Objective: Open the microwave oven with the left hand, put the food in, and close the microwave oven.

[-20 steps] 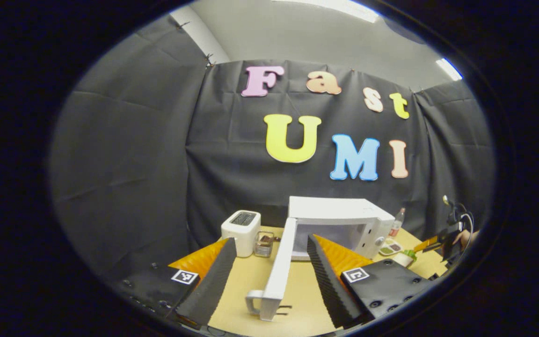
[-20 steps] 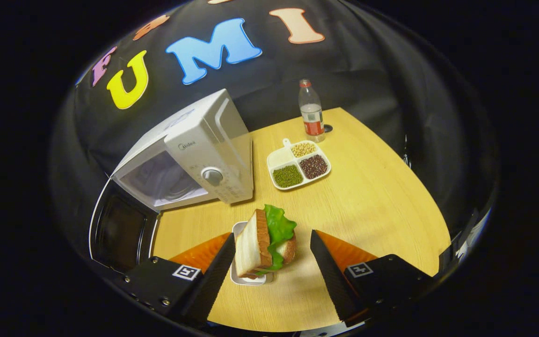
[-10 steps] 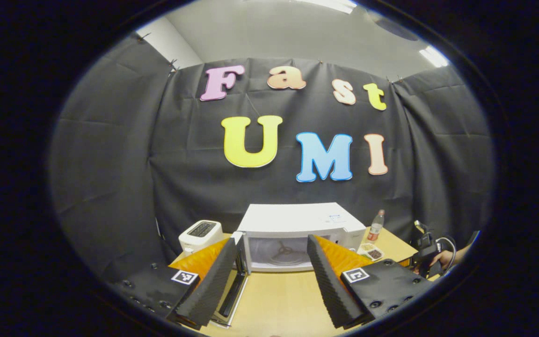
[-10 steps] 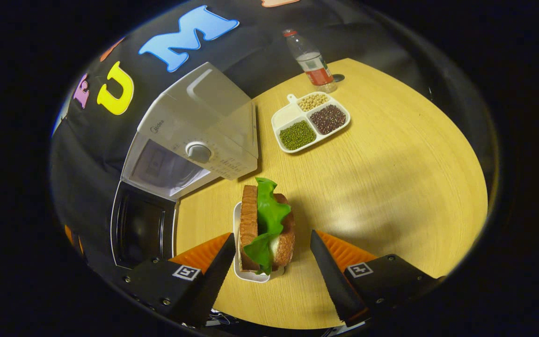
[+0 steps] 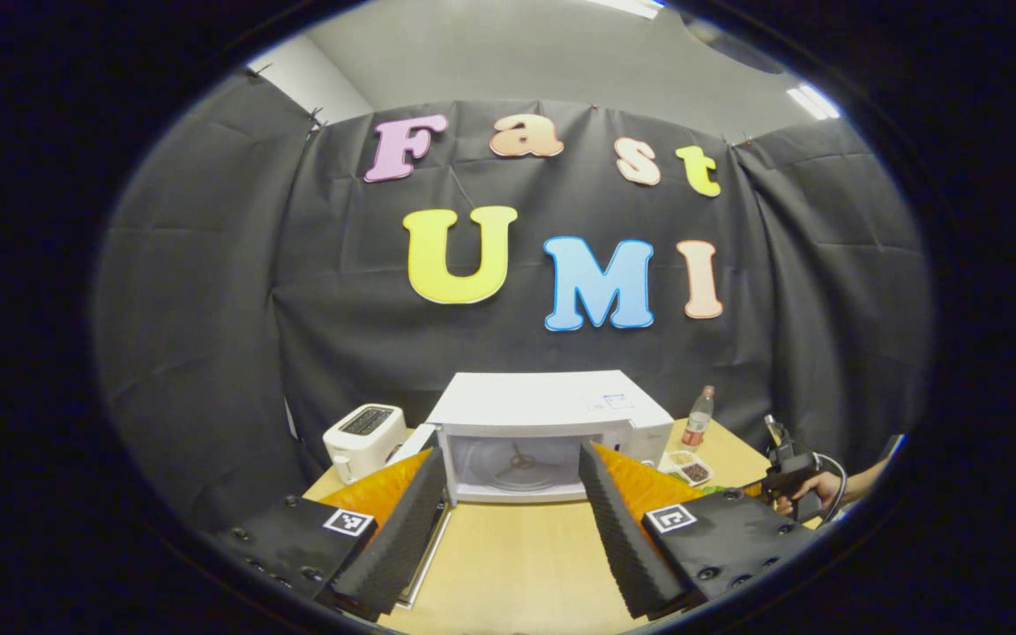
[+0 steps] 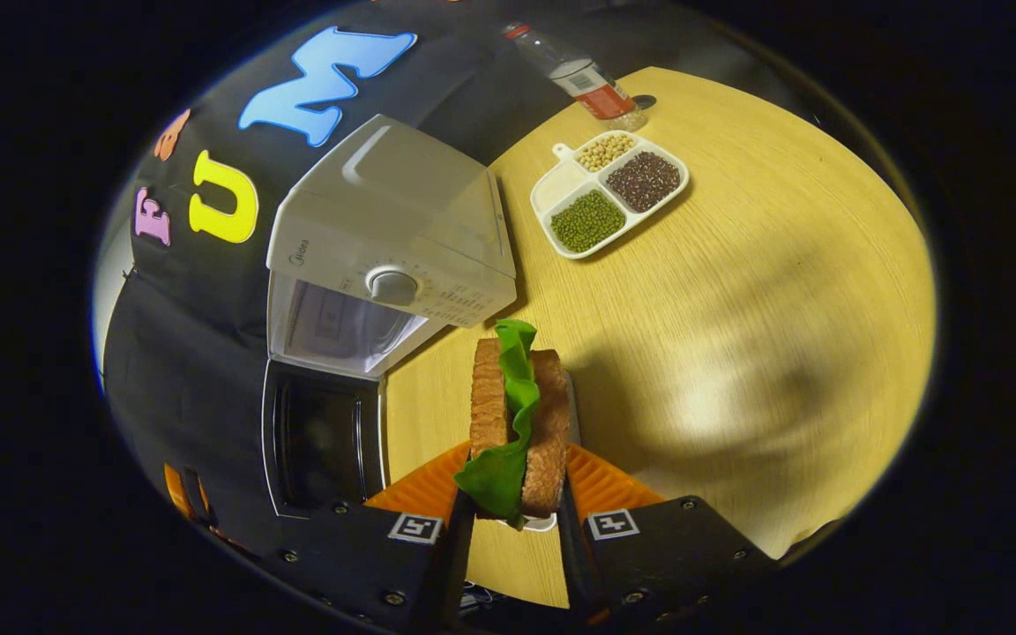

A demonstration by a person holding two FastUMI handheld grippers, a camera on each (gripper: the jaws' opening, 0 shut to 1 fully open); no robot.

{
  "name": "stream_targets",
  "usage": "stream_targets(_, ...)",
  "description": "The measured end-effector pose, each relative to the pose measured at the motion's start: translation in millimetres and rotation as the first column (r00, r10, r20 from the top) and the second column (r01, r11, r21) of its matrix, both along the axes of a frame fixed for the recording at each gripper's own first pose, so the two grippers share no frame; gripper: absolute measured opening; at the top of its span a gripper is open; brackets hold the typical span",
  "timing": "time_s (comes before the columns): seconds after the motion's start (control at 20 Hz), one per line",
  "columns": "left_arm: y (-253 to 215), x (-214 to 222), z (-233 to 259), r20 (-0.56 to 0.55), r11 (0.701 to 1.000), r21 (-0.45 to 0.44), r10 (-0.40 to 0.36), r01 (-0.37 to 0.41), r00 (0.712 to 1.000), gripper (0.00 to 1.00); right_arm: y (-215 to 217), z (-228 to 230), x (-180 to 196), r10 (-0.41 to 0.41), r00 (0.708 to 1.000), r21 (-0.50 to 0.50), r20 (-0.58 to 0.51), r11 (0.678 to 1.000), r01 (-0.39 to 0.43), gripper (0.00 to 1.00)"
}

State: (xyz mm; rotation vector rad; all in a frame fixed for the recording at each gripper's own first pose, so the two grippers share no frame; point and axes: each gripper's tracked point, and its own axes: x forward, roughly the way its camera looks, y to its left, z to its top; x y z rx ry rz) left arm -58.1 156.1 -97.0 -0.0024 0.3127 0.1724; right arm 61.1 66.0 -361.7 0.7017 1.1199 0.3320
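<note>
Now the right hand-held gripper [image 6: 512,529] squeezes the sandwich [image 6: 517,414] near the open microwave [image 6: 384,265]; the left hand-held gripper [image 5: 508,520] gapes wide, holding nothing

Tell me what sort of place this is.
Most likely a mock kitchen set up in a recording booth: a microwave, a toaster and a divided tray of beans sit on a wooden table backed by black cloth.
</note>
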Motion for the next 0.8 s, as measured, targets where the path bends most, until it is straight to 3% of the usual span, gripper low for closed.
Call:
stream_targets(0.2, 18, 4, 4, 0.023, 0.999, -0.018, -0.041, 0.041, 0.999, 0.97, -1, -2, 5, -0.049, 0.998, -0.060, 0.037, 0.997, 0.052, 0.45)
stream_targets(0.25, 24, 4, 6, 0.029, 0.998, -0.022, -0.050, 0.051, 0.998, 0.97, 3, -5, 2, -0.080, 0.997, -0.043, 0.020, 0.996, 0.081, 0.29)
stream_targets(0.35, 37, 1, 17, 0.052, 0.998, -0.012, -0.067, 0.068, 0.996, 0.97, 7, 5, 4, -0.155, 0.988, 0.013, 0.006, 0.988, 0.155, 0.29)
stream_targets(0.4, 44, 0, 22, 0.060, 0.997, -0.001, -0.076, 0.076, 0.995, 0.97, 7, 9, 3, -0.174, 0.985, 0.019, 0.014, 0.985, 0.173, 0.24)
stream_targets(0.45, 51, -2, 25, 0.069, 0.996, 0.011, -0.084, 0.084, 0.994, 0.97, 9, 16, 4, -0.185, 0.982, 0.021, 0.030, 0.983, 0.185, 0.29)
stream_targets(0.8, 78, -1, 38, 0.122, 0.988, -0.012, -0.152, 0.155, 0.981, 0.96, 57, 88, -2, -0.265, 0.956, 0.154, 0.124, 0.957, 0.245, 0.29)
